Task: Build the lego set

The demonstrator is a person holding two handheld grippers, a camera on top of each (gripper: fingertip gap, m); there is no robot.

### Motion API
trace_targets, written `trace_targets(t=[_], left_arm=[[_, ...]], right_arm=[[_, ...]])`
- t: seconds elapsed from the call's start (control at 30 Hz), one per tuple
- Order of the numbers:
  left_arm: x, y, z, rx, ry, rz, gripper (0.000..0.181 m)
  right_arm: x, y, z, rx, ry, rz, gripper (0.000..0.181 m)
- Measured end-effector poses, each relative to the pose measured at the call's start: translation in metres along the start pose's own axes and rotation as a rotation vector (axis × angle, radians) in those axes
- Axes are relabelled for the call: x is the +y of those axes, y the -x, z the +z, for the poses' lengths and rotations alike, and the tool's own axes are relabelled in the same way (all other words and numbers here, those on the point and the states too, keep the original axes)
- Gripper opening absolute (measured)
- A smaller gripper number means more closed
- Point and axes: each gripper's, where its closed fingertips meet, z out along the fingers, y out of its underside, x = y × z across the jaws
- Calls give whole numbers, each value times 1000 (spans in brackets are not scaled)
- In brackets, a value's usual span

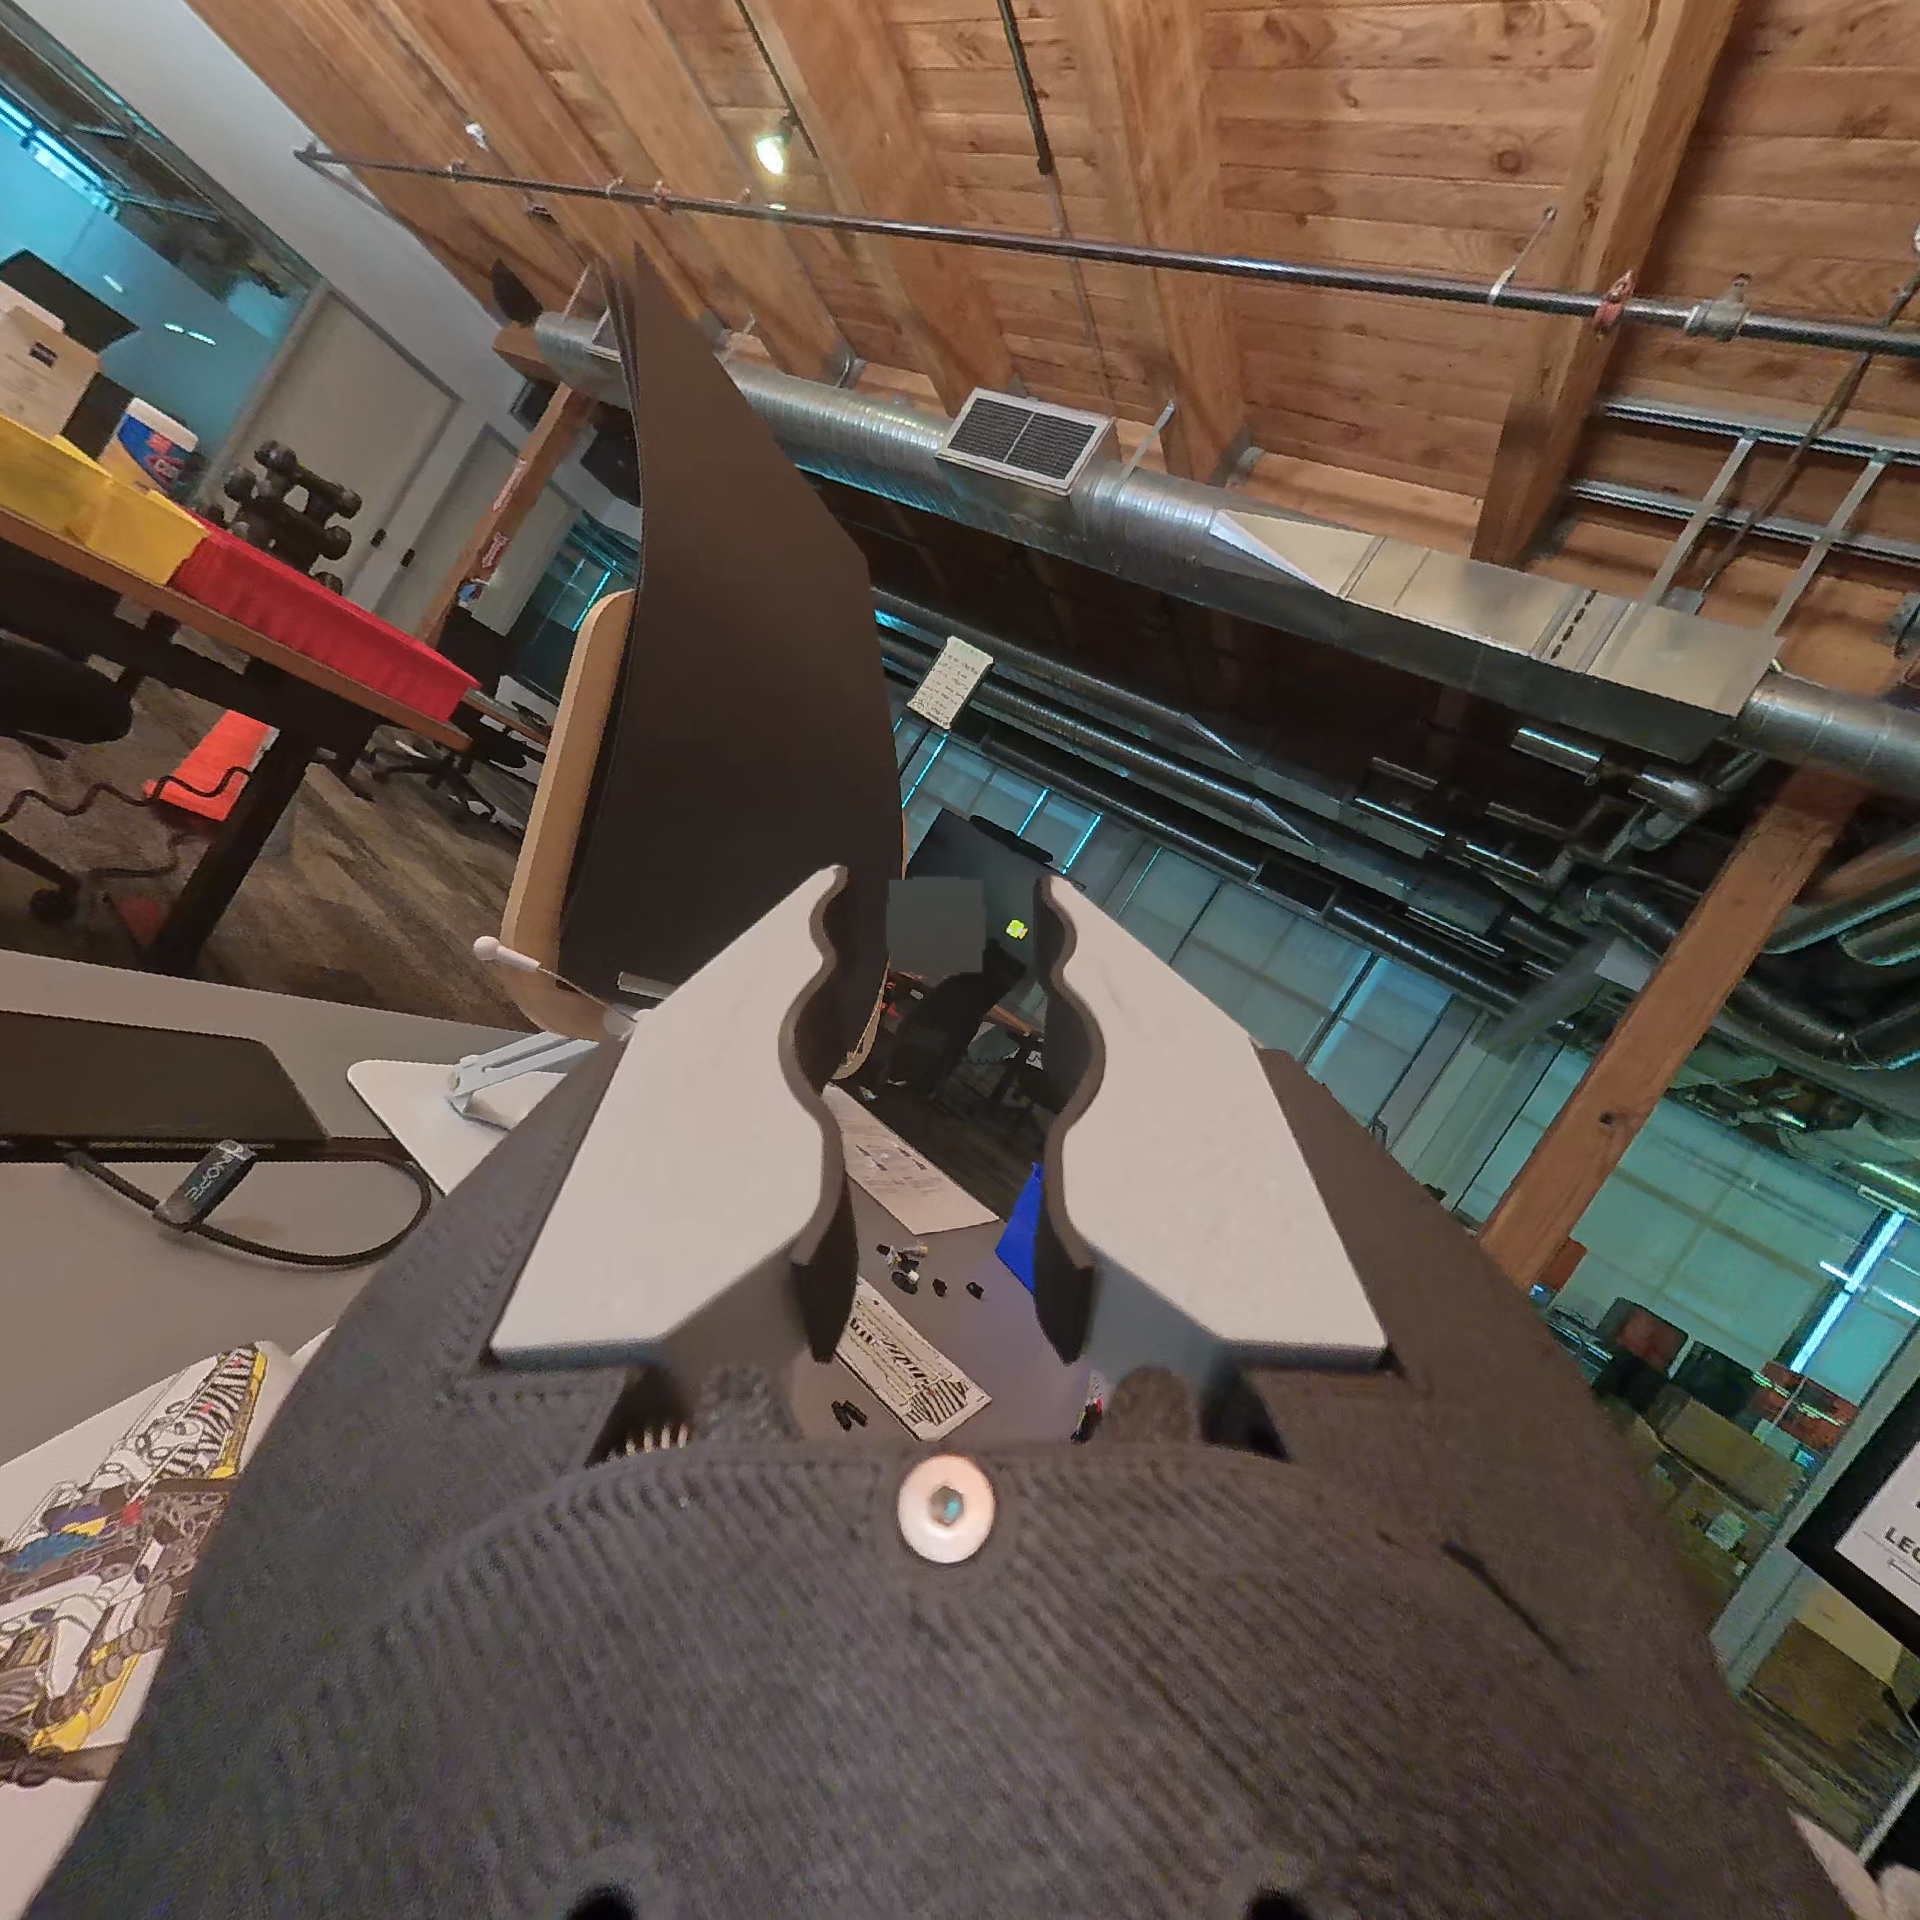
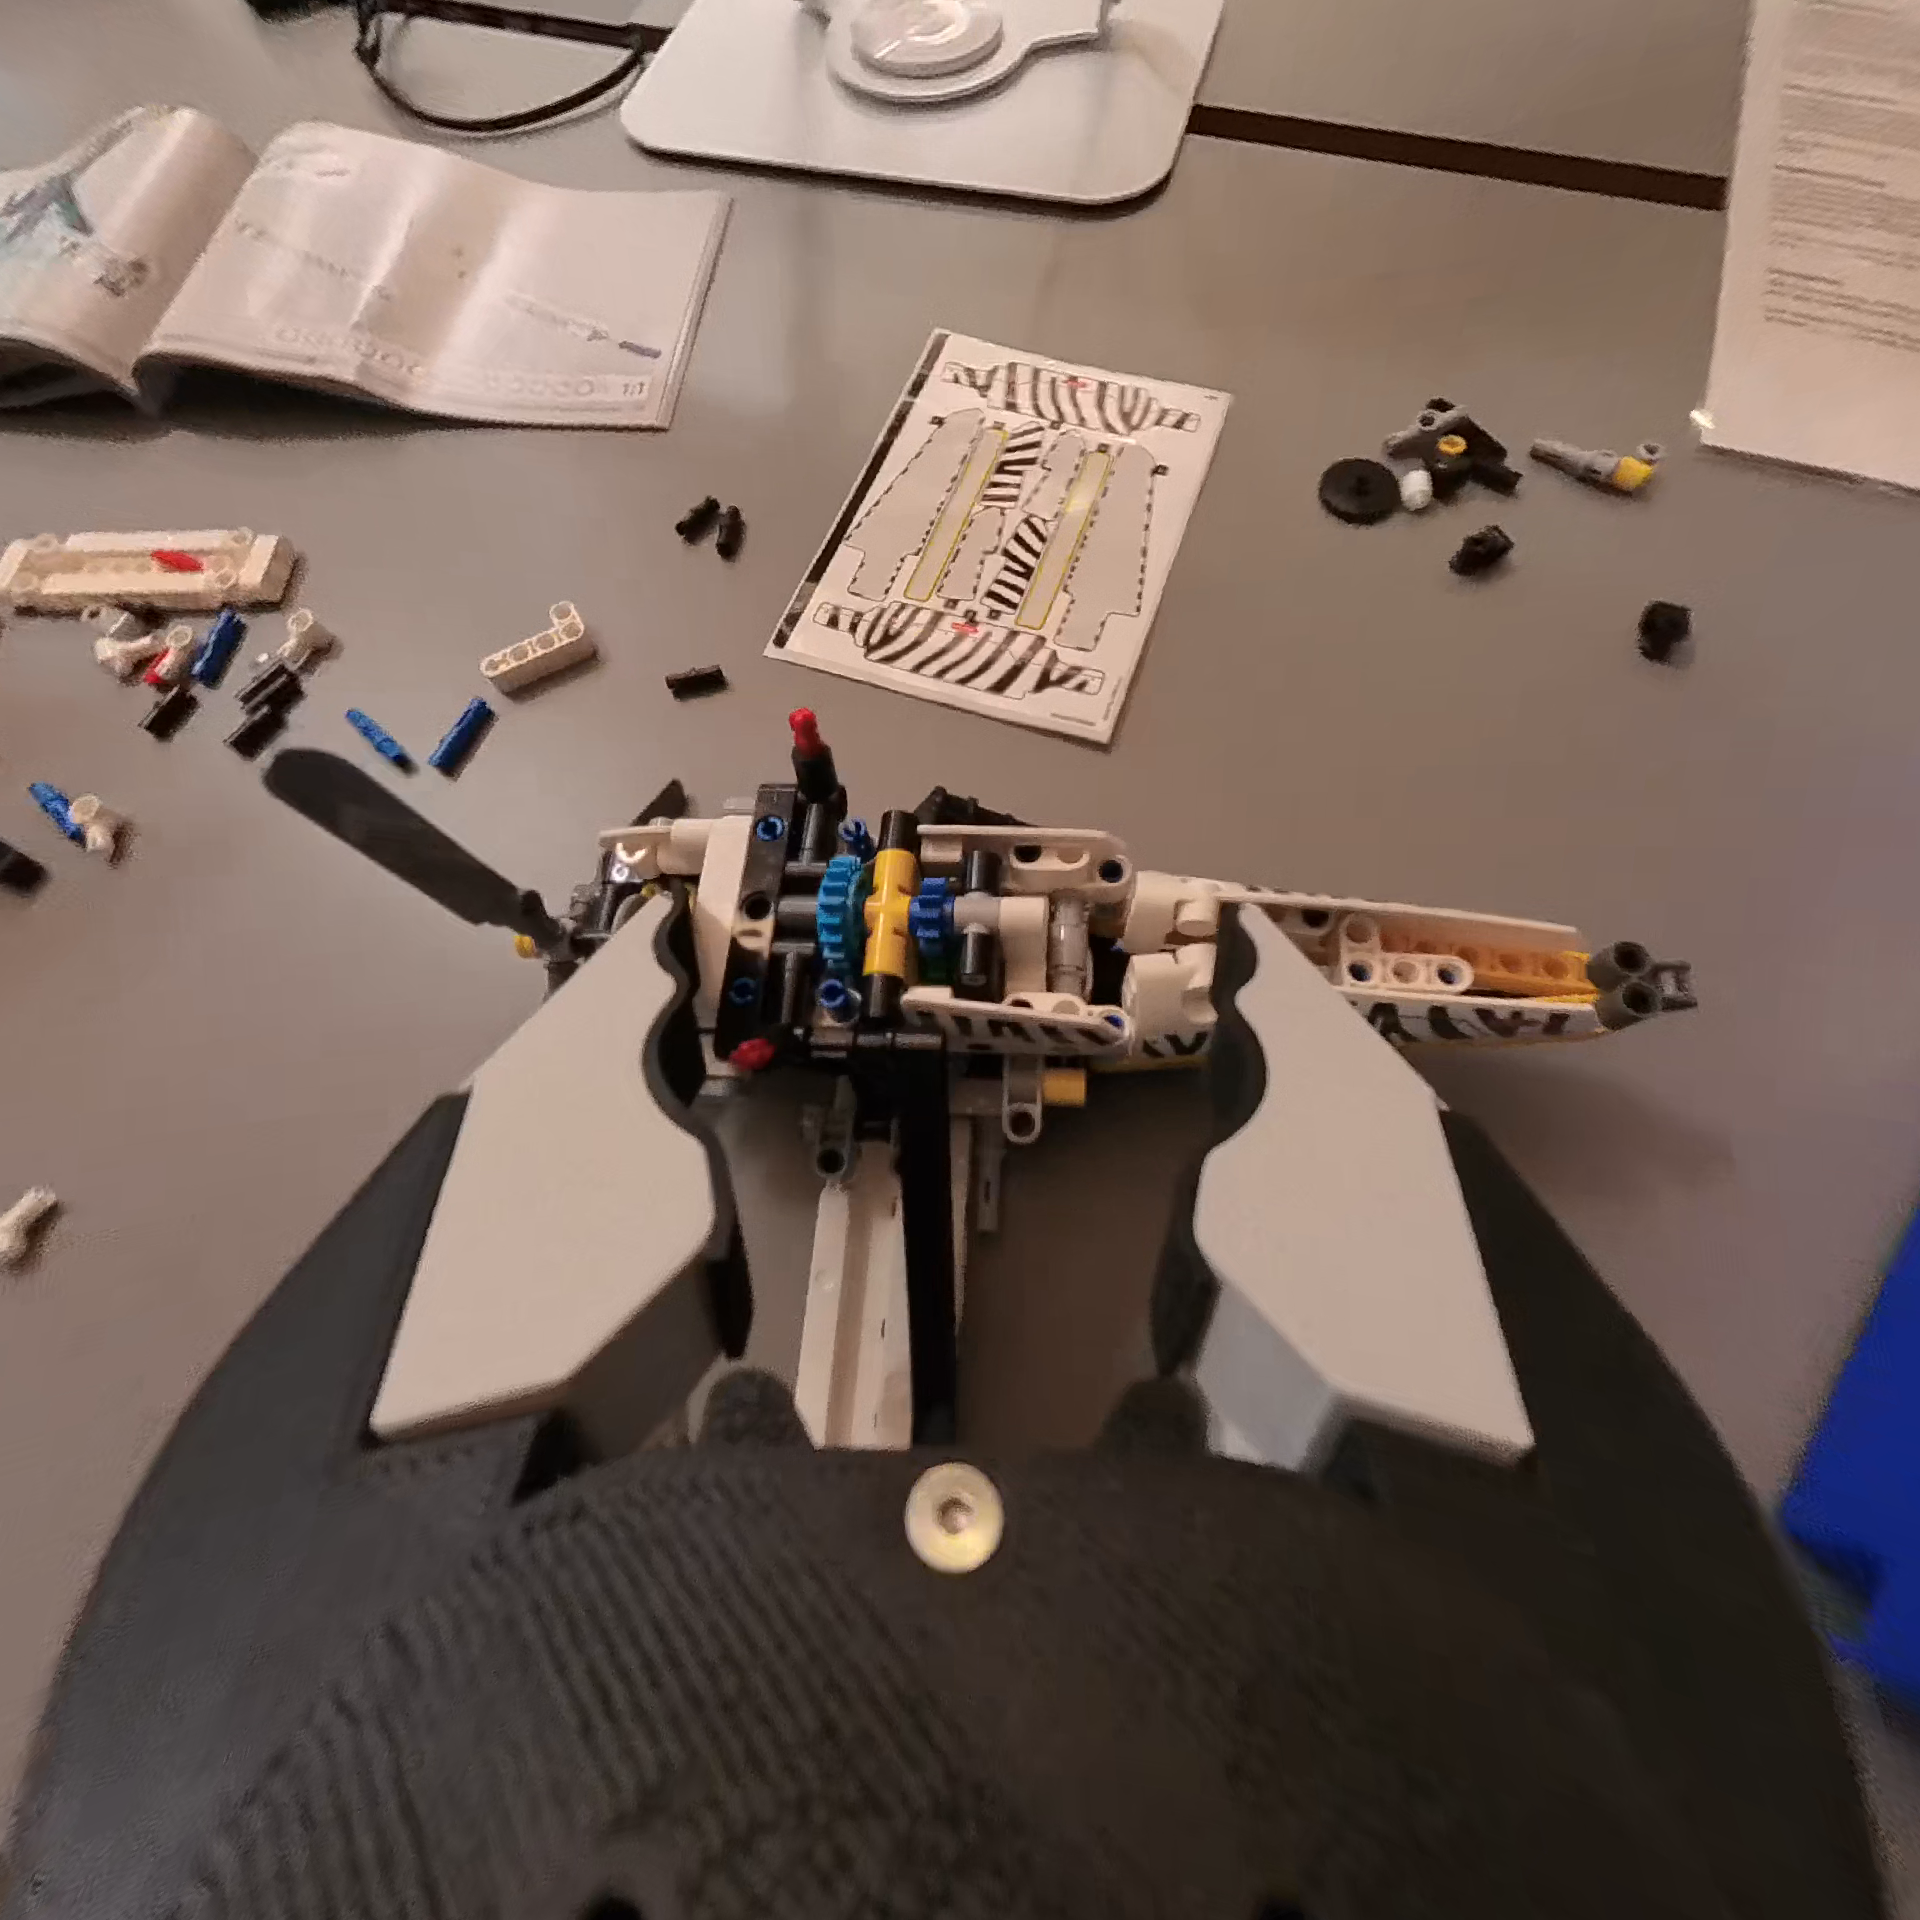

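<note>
Right gripper: nearest my camera, its dark ribbed body fills the bottom of the view. I see its two grey fingers spread wide, one on each side of the model. I cannot tell whether they touch it.
Lego model: a half-built aircraft on the grey desk, lying crosswise between the fingertips. It has white beams, blue gears, a yellow connector and red pins. Its black propeller blade sticks out past the left finger; its zebra-striped tail runs past the right finger.
Sticker sheet: flat on the desk just beyond the model, ahead of the fingertips.
Loose pieces: blue, black and white parts scattered far left of the fingers.
Small dark parts: a cluster ahead and to the right.
Instruction booklet: open, far ahead on the left.
Left gripper: tilted upward toward a wooden ceiling. Its fingers are parted and hold nothing.
Dark monitor back: rises beyond the left fingertip.
Desk in left view: a sliver shows low between the fingers, with the sticker sheet and a few pieces.
</note>
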Motion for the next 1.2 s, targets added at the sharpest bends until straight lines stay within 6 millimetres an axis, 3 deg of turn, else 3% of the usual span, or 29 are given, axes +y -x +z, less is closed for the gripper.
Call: trace_targets(t=[0.33,0.43,0.53,0.67,0.77,0.83,0.93,1.0,1.1,1.2], left_arm=[[4,5,1,-20,17,6,31],[5,8,1,-28,18,7,31],[7,7,2,-23,26,3,32],[12,7,5,-24,45,7,32],[13,7,5,-28,55,13,32],[12,9,4,-39,55,18,32],[10,10,3,-34,43,8,32],[10,10,3,-37,46,11,32],[9,9,2,-35,46,19,32],[-12,2,-9,-32,-55,67,25]], right_arm=[[-3,3,-2,-56,43,-37,100],[-31,39,-21,-179,-102,17,110],[-58,81,-52,-264,-343,-38,96],[-44,108,-68,-200,-463,-134,69],[-26,117,-70,-180,-490,-108,54],[-26,117,-75,-176,-517,-82,46],[-41,121,-85,-221,-558,-68,44],[-58,135,-93,-276,-599,-107,36],[-92,161,-107,-250,-739,-266,11],[-117,177,-95,-173,-744,-377,2]])
